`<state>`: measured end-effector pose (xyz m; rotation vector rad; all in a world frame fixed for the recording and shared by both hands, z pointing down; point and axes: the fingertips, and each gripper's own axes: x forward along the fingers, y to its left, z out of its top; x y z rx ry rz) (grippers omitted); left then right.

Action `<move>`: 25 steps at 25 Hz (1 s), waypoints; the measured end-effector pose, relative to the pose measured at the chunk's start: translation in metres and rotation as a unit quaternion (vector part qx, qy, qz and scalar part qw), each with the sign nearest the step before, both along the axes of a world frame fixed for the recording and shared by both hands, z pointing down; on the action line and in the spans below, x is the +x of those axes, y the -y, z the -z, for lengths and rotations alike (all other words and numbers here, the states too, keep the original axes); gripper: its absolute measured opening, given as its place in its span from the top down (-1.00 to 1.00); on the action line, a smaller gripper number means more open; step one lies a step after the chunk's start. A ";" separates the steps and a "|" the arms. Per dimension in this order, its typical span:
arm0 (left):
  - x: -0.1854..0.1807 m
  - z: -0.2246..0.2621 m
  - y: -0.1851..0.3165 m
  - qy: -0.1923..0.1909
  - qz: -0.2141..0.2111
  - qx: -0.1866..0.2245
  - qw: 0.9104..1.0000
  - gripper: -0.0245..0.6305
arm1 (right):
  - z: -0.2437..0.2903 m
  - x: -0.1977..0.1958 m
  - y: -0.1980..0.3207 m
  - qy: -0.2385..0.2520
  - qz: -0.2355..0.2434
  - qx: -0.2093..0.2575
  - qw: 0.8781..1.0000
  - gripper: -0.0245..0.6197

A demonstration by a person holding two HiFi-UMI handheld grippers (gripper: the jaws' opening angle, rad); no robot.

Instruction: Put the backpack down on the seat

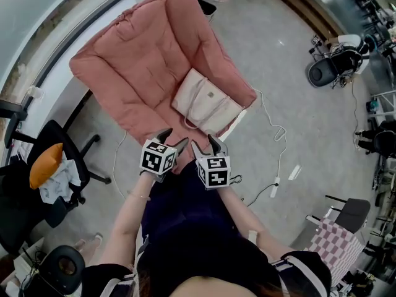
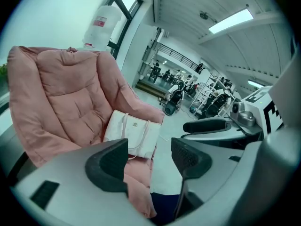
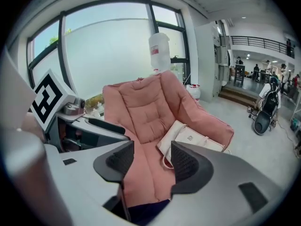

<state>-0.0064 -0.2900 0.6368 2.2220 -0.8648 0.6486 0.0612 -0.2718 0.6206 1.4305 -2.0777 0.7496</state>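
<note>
A pale cream bag (image 1: 205, 101) with thin straps lies on the right side of the pink cushioned seat (image 1: 145, 60), against its right armrest. It also shows as the cream bag (image 2: 132, 133) in the left gripper view and the cream bag (image 3: 188, 139) in the right gripper view. My left gripper (image 1: 172, 138) and right gripper (image 1: 206, 145) hover side by side just in front of the seat's front edge. Both are open and hold nothing. Neither touches the bag.
A black office chair (image 1: 43, 178) with an orange cushion stands at the left. A white cable (image 1: 275, 135) runs over the floor right of the seat. More chairs (image 1: 334, 64) stand at the far right. A large water bottle (image 3: 159, 51) sits behind the seat by the window.
</note>
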 end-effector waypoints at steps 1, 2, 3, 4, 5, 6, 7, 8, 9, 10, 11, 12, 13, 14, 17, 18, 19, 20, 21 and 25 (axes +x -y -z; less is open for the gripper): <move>0.001 0.005 0.001 -0.009 0.003 0.004 1.000 0.02 | 0.006 0.001 0.002 0.012 -0.009 0.009 1.000 0.12; 0.002 0.012 0.001 -0.020 0.007 0.008 1.000 0.03 | 0.013 0.002 0.004 0.028 -0.018 0.016 0.999 0.12; 0.003 0.020 0.002 -0.033 0.010 0.013 0.999 0.03 | 0.021 0.003 0.006 0.047 -0.027 0.023 0.998 0.12; 0.005 0.030 0.003 -0.047 0.013 0.019 0.999 0.03 | 0.030 0.003 0.008 0.069 -0.037 0.029 0.997 0.12; 0.007 0.040 0.004 -0.063 0.014 0.027 0.998 0.03 | 0.040 0.003 0.009 0.093 -0.045 0.037 0.994 0.12; 0.008 0.051 0.005 -0.081 0.017 0.036 0.996 0.03 | 0.050 0.003 0.011 0.116 -0.051 0.046 0.991 0.12; 0.009 0.062 0.006 -0.099 0.021 0.043 0.994 0.03 | 0.061 0.003 0.014 0.138 -0.057 0.056 0.987 0.12; 0.010 0.073 0.008 -0.120 0.027 0.048 0.991 0.03 | 0.071 0.004 0.015 0.156 -0.062 0.067 0.984 0.12; 0.011 0.084 0.009 -0.139 0.033 0.053 0.988 0.03 | 0.081 0.005 0.017 0.170 -0.067 0.077 0.980 0.12; 0.012 0.095 0.010 -0.155 0.036 0.059 0.985 0.03 | 0.091 0.006 0.018 0.181 -0.070 0.086 0.977 0.12; 0.012 0.104 0.011 -0.166 0.038 0.067 0.983 0.03 | 0.099 0.007 0.020 0.189 -0.072 0.096 0.975 0.12; 0.012 0.113 0.013 -0.173 0.039 0.078 0.981 0.04 | 0.108 0.008 0.022 0.195 -0.073 0.105 0.972 0.12; 0.012 0.122 0.015 -0.177 0.042 0.090 0.979 0.05 | 0.116 0.009 0.024 0.199 -0.074 0.115 0.970 0.12; 0.010 0.129 0.017 -0.178 0.047 0.102 0.978 0.11 | 0.124 0.010 0.025 0.202 -0.076 0.124 0.968 0.13; -0.001 0.145 0.024 -0.168 0.072 0.139 0.973 0.31 | 0.146 0.012 0.026 0.221 -0.072 0.157 0.960 0.26; -0.005 0.148 0.026 -0.165 0.080 0.149 0.972 0.39 | 0.152 0.010 0.026 0.230 -0.066 0.171 0.956 0.31; -0.008 0.152 0.027 -0.164 0.087 0.156 0.970 0.49 | 0.159 0.010 0.025 0.237 -0.062 0.184 0.952 0.37; -0.010 0.156 0.027 -0.167 0.092 0.161 0.968 0.57 | 0.163 0.010 0.024 0.241 -0.060 0.194 0.949 0.52; -0.012 0.159 0.027 -0.172 0.093 0.164 0.967 0.62 | 0.167 0.010 0.022 0.244 -0.058 0.202 0.947 0.62; -0.013 0.177 0.023 -0.187 0.091 0.181 0.961 0.72 | 0.184 0.003 0.014 0.264 -0.036 0.223 0.938 0.72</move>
